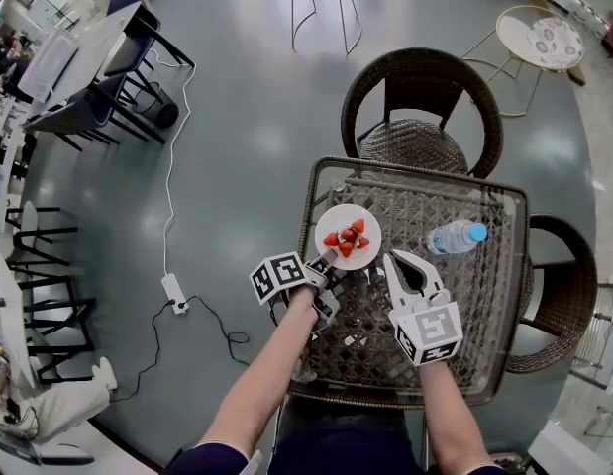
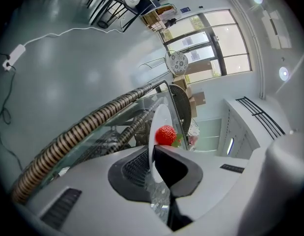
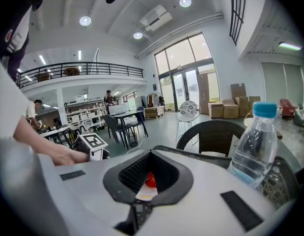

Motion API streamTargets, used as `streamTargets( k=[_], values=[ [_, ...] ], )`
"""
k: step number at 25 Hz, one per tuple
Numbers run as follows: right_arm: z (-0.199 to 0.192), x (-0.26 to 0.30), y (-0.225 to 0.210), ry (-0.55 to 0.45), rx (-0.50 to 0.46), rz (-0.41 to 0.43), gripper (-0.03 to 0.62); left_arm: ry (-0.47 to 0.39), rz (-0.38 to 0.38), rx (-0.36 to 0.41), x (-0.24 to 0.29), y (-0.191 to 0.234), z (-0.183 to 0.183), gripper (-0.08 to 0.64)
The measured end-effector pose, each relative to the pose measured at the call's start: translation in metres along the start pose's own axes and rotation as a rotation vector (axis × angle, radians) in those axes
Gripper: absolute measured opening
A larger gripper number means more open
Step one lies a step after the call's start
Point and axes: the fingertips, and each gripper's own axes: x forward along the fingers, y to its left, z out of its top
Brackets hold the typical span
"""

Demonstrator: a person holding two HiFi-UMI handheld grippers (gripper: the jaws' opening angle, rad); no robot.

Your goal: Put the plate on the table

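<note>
A white plate [image 1: 332,222] with red strawberries [image 1: 348,238] is over the near-left part of the wicker table's glass top [image 1: 415,172]. Whether it rests on the glass I cannot tell. My left gripper [image 1: 324,262] is shut on the plate's near-left rim. In the left gripper view the plate [image 2: 159,124] runs edge-on between the pads of the left gripper [image 2: 154,154], with one strawberry [image 2: 165,135] just beyond. My right gripper [image 1: 395,260] hovers right of the plate, shut with nothing in it. In the right gripper view a strawberry [image 3: 150,180] shows past the right gripper [image 3: 149,156].
A water bottle [image 1: 455,236] lies on the table right of the plate, close to my right gripper [image 3: 255,141]. Wicker chairs stand at the far side [image 1: 422,107] and the right side [image 1: 568,295]. A power strip [image 1: 174,293] with its cable lies on the floor left.
</note>
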Motion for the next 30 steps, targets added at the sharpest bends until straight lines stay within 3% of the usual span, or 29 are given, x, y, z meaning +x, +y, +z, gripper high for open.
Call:
streamTargets(
  k=[7, 11, 30],
  values=[
    [-0.002, 0.000, 0.002, 0.006, 0.014, 0.012, 0.006, -0.021, 0.054, 0.076, 0.001, -0.001, 0.000, 0.021],
    [-0.001, 0.000, 0.003, -0.002, 0.027, 0.025, 0.006, -0.036, 0.134, 0.117, 0.000, 0.006, 0.000, 0.042],
    [0.000, 0.001, 0.003, -0.015, 0.059, 0.035, 0.006, -0.121, 0.323, 0.447, -0.005, 0.006, 0.004, 0.107]
  ],
)
